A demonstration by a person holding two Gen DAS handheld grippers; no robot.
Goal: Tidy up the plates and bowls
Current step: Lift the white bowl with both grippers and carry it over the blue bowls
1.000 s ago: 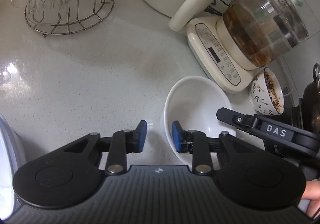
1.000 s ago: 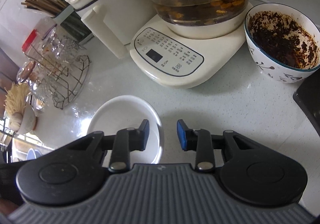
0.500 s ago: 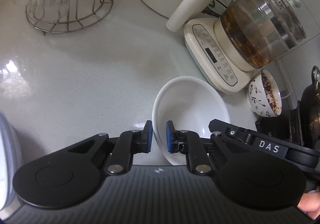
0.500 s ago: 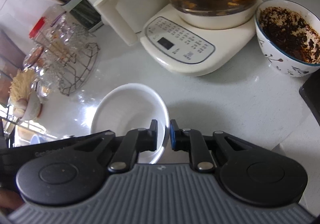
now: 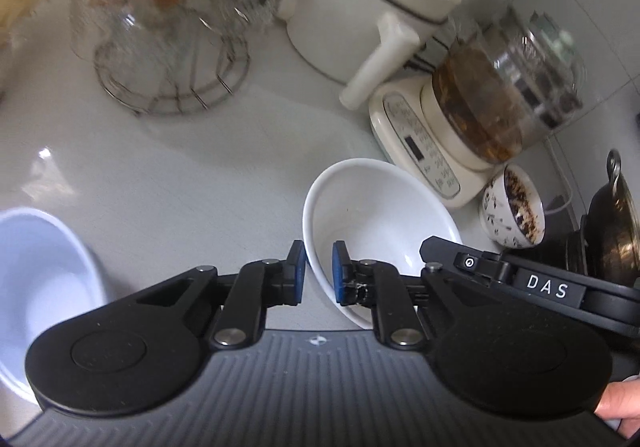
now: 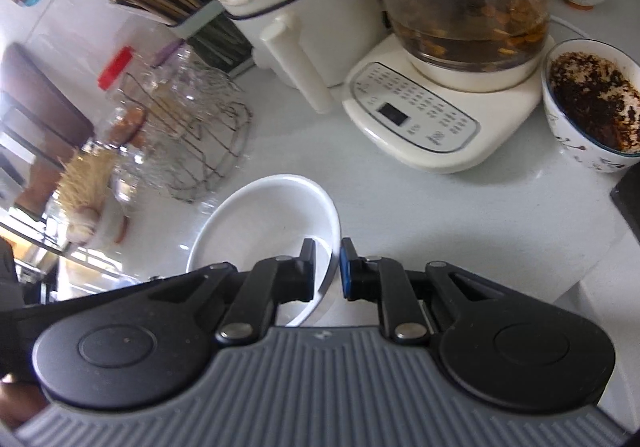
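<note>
White bowl [image 5: 372, 223] gripped on opposite rims, near the kettle base [image 5: 420, 151].
Left gripper [image 5: 318, 273] and right gripper [image 6: 327, 269] clamped narrow on it; stacking undone, second white bowl [image 5: 36, 279] well apart.

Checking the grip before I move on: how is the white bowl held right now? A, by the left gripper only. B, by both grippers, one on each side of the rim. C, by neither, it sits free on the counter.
B: the left gripper and the right gripper each pinch the rim of the white bowl.
</note>
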